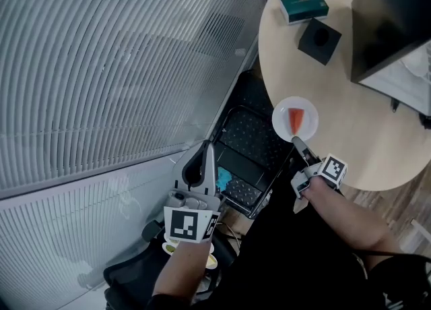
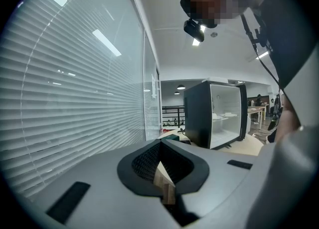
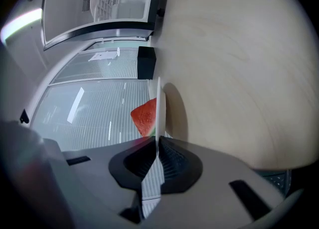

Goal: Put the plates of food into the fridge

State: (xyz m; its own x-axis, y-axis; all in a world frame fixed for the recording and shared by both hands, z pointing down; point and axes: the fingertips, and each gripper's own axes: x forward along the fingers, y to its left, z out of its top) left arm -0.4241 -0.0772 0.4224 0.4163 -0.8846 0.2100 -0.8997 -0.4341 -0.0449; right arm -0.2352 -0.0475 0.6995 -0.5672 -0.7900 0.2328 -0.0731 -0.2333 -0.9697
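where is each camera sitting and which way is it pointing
Head view: on the person's head, looking steeply down at the round table and plate; both forearms, the left gripper and right gripper show.
Left gripper view: on the left gripper, looking past its shut jaws at the fridge and blinds; the person's torso shows above.
Right gripper view: on the right gripper, looking along jaws clamped on the plate's rim, watermelon beyond.
Shared: head and right gripper views both show that plate.

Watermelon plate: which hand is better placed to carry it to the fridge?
Right. The right gripper clamps the rim of the plate; the left gripper is beside the blinds, away from it.
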